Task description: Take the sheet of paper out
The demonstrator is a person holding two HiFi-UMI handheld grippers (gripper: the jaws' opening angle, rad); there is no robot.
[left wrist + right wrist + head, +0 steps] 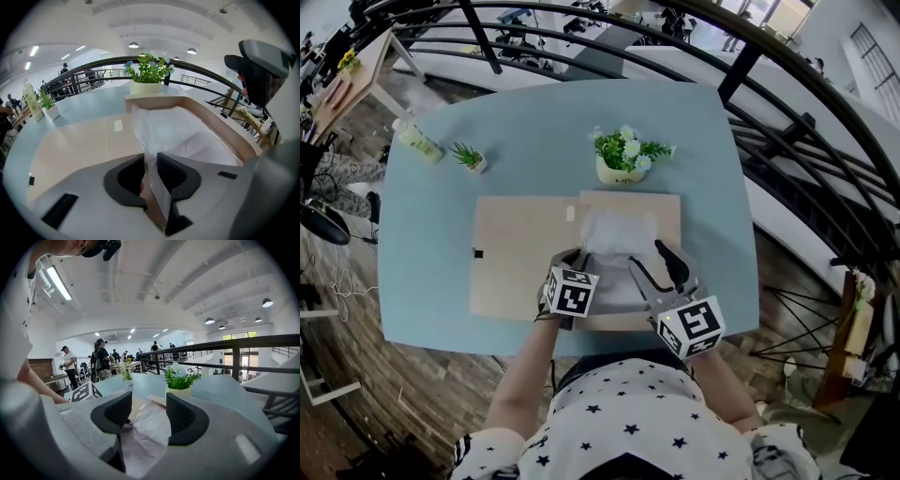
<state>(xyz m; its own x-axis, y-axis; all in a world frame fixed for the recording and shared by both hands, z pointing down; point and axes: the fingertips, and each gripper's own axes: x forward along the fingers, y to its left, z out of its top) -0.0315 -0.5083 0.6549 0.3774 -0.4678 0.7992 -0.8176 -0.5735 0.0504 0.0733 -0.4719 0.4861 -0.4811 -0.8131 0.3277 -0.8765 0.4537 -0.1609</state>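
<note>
The white sheet of paper [619, 234] lies crumpled in a shallow beige box [671, 214], whose flat beige flap [517, 267] lies open to the left. The left gripper [150, 160] is clamped on the sheet's near edge, which rises between its pads. The right gripper [147, 411] stands with jaws apart above the sheet, holding nothing. The box sits on a pale blue surface [534, 131]. Behind it stands a potted flowering plant [625, 156]; a smaller plant [471, 157] and a bottle [418, 141] are at far left.
</note>
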